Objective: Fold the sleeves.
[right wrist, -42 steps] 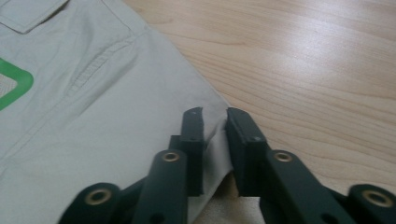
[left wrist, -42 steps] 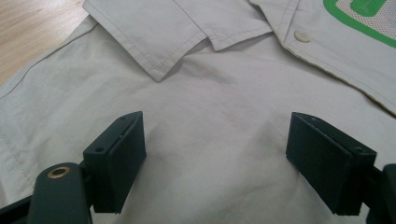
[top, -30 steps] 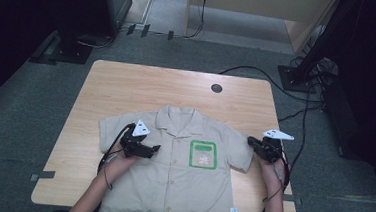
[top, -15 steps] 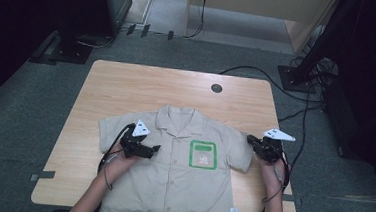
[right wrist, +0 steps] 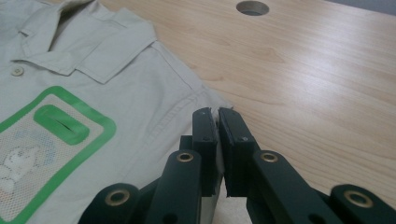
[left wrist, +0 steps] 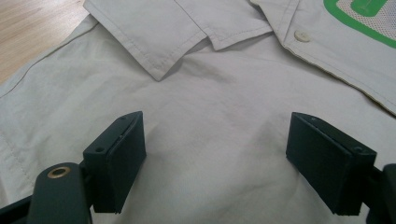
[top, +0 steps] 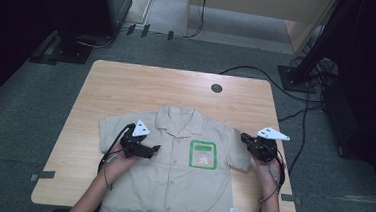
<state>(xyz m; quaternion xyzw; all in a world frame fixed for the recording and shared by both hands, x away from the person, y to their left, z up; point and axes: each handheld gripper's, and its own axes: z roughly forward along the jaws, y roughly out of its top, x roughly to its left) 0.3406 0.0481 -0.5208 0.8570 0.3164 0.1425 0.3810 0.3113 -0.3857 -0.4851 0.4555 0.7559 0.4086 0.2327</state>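
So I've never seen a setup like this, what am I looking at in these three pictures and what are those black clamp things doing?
A person sits at a light wooden table with a hand-held black two-jaw gripper in each hand. One picture looks down from above; the other two come from cameras riding on each gripper. A beige short-sleeved shirt with a green-framed chest pocket lies flat, collar away from the person. The left gripper hovers open over the shirt's chest. The right gripper is pinched shut on the sleeve edge at the shirt's side.
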